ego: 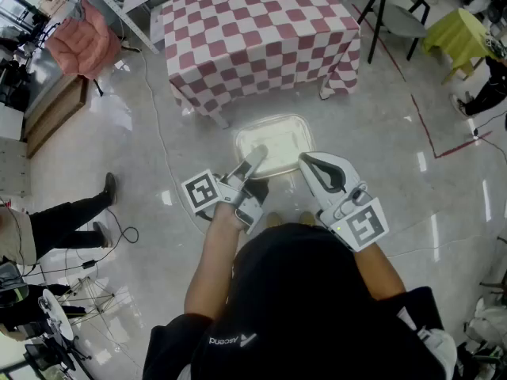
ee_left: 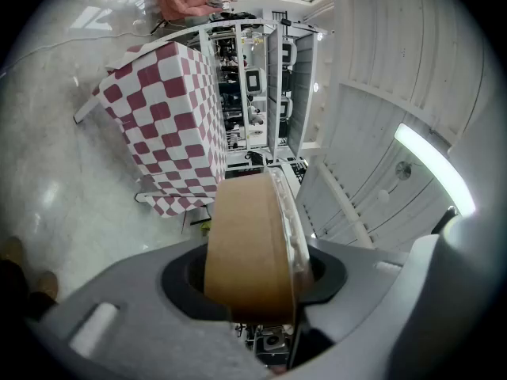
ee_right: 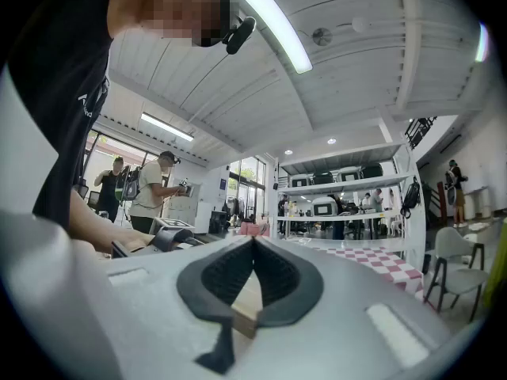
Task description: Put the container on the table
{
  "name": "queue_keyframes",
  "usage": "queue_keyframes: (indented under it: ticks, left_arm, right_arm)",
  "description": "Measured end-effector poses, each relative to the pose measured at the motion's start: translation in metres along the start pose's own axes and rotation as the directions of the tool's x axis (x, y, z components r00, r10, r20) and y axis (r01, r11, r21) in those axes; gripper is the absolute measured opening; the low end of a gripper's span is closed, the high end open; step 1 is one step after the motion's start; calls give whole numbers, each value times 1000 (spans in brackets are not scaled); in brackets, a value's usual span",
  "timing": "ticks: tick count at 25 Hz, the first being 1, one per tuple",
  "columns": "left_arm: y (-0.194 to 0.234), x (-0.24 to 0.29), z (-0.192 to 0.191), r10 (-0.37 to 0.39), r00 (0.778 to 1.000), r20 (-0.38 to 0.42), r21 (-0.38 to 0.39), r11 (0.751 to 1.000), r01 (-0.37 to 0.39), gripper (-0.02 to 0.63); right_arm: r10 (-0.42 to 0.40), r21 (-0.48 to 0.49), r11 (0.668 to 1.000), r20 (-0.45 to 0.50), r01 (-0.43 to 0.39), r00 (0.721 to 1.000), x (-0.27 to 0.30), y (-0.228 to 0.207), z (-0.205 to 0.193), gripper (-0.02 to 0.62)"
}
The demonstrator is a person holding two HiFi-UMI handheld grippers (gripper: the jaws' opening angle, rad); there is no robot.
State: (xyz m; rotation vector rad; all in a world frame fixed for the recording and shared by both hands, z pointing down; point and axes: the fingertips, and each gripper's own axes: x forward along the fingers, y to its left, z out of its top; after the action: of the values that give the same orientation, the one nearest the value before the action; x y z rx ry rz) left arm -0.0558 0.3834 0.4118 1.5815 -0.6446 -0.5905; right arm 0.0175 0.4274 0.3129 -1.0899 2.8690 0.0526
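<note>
A shallow rectangular container [ego: 273,142] with a clear lid and brown sides hangs over the floor in front of me, held from both ends. My left gripper [ego: 255,163] is shut on its left end. In the left gripper view the brown wall and clear lid [ee_left: 247,236] sit upright between the pads of that gripper [ee_left: 255,277]. My right gripper [ego: 306,163] is shut on the right end, and in the right gripper view only a thin brown edge [ee_right: 246,307] shows, pinched in that gripper [ee_right: 252,275]. The table [ego: 261,30], under a red-and-white checked cloth, stands just ahead.
A grey chair [ego: 400,10] and a yellow-green covered seat [ego: 463,34] stand at the back right. A pink cloth [ego: 79,38] hangs over a chair at the back left. A person's leg [ego: 71,212] and floor cables [ego: 119,236] lie to the left. Red tape [ego: 424,125] marks the floor.
</note>
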Motion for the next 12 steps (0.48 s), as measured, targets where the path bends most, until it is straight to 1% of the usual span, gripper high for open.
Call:
queue_keyframes:
  ticks: [3, 6, 12]
  left_arm:
    - [-1, 0, 8, -8, 1000, 2, -8, 1000, 8, 187]
    - [1, -2, 18, -9, 1000, 1, -9, 1000, 9, 187]
    - [6, -6, 44, -17, 1000, -2, -18, 1000, 17, 187]
  right_arm:
    - [4, -3, 1000, 0, -4, 1000, 9, 1, -1, 3]
    - [15, 15, 1000, 4, -15, 1000, 18, 4, -1, 3]
    - [2, 13, 1000, 4, -2, 1000, 44, 4, -4, 3]
